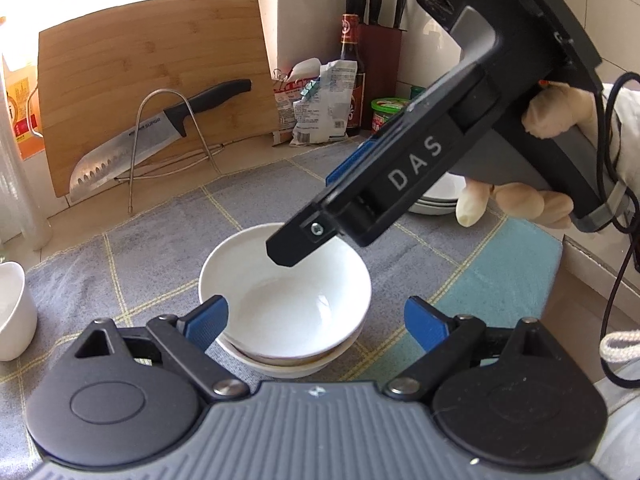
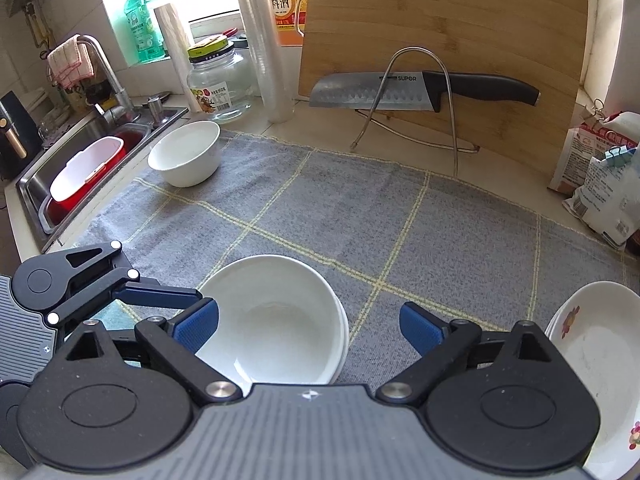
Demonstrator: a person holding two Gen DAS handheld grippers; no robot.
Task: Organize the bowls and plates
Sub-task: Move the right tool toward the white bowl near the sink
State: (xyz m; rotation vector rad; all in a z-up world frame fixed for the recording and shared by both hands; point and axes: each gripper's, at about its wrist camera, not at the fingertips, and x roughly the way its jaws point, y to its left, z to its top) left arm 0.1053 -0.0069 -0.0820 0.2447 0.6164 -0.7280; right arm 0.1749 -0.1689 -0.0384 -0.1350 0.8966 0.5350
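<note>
A stack of white bowls (image 1: pixel 285 300) sits on the grey checked cloth (image 1: pixel 160 232); it also shows in the right wrist view (image 2: pixel 276 320). My left gripper (image 1: pixel 316 320) is open and empty, its jaws on either side of the stack's near rim. My right gripper (image 2: pixel 309 326) is open and empty just above the stack; in the left wrist view its body (image 1: pixel 400 176) hangs over the far rim. A single white bowl (image 2: pixel 186 158) stands at the cloth's far left (image 1: pixel 14 312). Stacked white plates (image 2: pixel 596 364) with a flower print lie at the right (image 1: pixel 438 196).
A bamboo cutting board (image 2: pixel 444 52) leans at the back with a knife (image 2: pixel 420 88) on a wire rack. Food bags (image 2: pixel 600 184), a sauce bottle (image 1: pixel 352 76) and a knife block (image 1: pixel 380 52) stand at the back right. A sink (image 2: pixel 80 160) and glass jar (image 2: pixel 220 80) are at the left.
</note>
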